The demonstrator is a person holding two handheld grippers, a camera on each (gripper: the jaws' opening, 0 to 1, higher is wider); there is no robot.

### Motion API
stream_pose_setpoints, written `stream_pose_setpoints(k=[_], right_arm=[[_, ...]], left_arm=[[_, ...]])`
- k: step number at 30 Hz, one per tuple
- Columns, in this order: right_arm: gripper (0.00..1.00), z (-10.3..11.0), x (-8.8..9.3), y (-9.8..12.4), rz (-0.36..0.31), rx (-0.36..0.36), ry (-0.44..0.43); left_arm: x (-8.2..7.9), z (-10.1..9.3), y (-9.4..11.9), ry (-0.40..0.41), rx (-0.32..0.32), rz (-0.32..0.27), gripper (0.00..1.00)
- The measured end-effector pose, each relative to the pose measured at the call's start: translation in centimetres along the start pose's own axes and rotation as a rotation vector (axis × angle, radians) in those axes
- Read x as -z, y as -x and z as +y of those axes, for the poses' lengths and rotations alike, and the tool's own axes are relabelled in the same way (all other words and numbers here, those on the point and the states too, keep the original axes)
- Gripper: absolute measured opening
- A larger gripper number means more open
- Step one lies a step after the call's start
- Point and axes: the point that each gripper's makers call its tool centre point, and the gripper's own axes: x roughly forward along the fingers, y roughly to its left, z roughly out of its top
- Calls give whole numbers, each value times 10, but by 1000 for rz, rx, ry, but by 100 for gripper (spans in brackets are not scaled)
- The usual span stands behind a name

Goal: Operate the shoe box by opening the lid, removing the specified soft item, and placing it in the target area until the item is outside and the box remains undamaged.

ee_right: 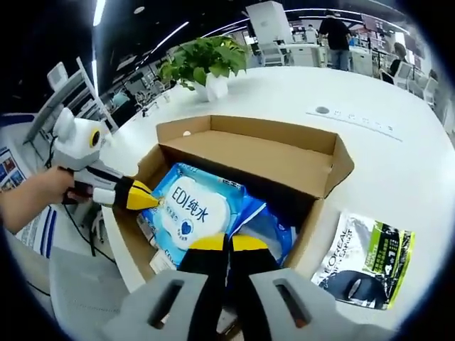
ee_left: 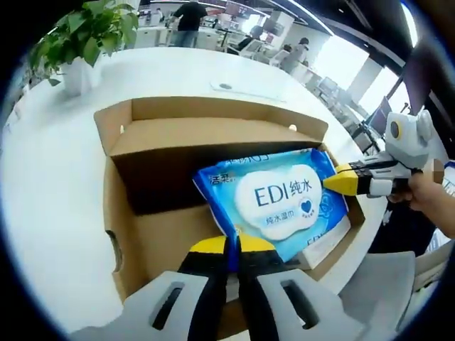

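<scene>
An open brown cardboard box (ee_left: 142, 234) (ee_right: 284, 160) sits on a white table with its lid flap folded back. A blue wet-wipes pack (ee_left: 274, 195) (ee_right: 188, 206) with a white "EDI" label is tilted up over the box's inside. My left gripper (ee_left: 232, 245) (ee_right: 146, 195) is shut on one edge of the pack. My right gripper (ee_right: 227, 243) (ee_left: 334, 181), held by a hand, is shut on the neighbouring edge. A second blue pack (ee_right: 269, 226) lies in the box beside the first, and a white item (ee_left: 325, 240) lies under it.
A black and green sachet (ee_right: 366, 259) lies on the table (ee_right: 398, 92) beside the box. A potted plant (ee_left: 82, 42) (ee_right: 206, 64) stands at the far side. A grey chair (ee_left: 384, 284) is by the table edge. People stand among desks in the background.
</scene>
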Motion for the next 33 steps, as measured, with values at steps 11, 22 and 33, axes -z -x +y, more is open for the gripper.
stream_pose_setpoints(k=[11, 22, 33], right_arm=[[0, 1, -7, 15, -23, -13, -1], [0, -4, -13, 37, -47, -20, -24], [0, -21, -17, 65, -57, -3, -34]], left_arm=[[-6, -13, 13, 20, 9, -22, 0], [-18, -35, 23, 0, 32, -42, 0], [-32, -65, 22, 2, 58, -81, 0]])
